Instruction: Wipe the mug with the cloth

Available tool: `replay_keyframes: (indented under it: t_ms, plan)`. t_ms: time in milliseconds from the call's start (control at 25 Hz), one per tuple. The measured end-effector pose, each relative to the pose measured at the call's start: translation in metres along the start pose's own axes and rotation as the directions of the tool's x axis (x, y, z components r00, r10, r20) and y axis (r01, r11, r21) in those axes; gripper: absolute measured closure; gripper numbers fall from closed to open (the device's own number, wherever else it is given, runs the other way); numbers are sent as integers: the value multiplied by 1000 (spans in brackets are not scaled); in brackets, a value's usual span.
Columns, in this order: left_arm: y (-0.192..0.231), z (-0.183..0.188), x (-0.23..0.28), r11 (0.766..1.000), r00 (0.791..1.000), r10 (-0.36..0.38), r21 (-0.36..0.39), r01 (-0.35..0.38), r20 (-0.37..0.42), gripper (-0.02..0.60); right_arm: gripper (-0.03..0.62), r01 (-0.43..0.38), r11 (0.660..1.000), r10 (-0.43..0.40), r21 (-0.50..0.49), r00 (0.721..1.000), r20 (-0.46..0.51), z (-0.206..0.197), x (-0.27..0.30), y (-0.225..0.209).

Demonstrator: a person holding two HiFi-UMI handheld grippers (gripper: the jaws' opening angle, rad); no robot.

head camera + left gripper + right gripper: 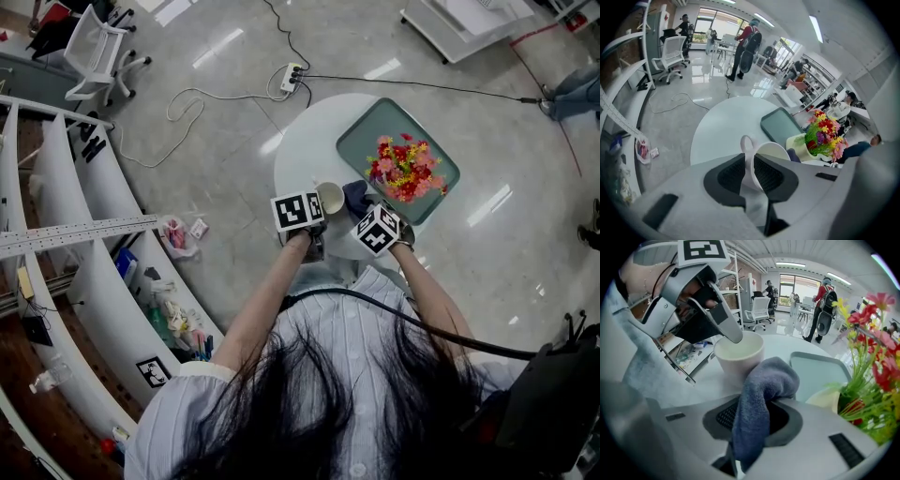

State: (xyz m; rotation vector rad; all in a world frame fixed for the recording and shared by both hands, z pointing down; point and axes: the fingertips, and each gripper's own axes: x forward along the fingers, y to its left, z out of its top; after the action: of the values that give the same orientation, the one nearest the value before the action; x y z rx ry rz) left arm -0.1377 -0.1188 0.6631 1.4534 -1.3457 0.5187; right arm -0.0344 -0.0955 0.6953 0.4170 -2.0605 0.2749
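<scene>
A white mug (330, 198) is held over the near edge of the round white table (305, 141). My left gripper (749, 174) is shut on the mug's wall (751, 166), one jaw inside the rim and one outside, the handle (745, 143) pointing away. My right gripper (749, 420) is shut on a blue-grey cloth (761, 399), which bunches up against the mug's side (738, 357). From the head view the cloth (355, 198) sits just right of the mug, between the two marker cubes.
A green tray (397, 159) lies on the table's right half with a pot of red, pink and yellow flowers (404, 167) on it. White curved shelving (84, 272) runs along the left. A power strip (292, 77) and cables lie on the floor beyond.
</scene>
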Motion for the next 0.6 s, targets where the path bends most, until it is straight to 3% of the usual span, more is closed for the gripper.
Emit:
replay_keyframes:
  t_ms: [160,320,440,600]
  plan:
    - [2,-3,0,989,1000,14,-147,-10,25,530,485,-2,1000,2,0,1000,-5,-3,-3,3]
    - [1,-4,0,974,999,21,-225,-10,45,529,485,-5,1000,5,-5,1000,-10,-8,-4,9]
    - [-1,-4,1,975,999,35,-223,-25,37,529,485,-7,1000,7,5,1000,-12,-10,-5,10]
    - [-4,-4,1,994,1000,7,-113,-7,3,529,485,-6,1000,6,12,1000,-14,-11,-4,9]
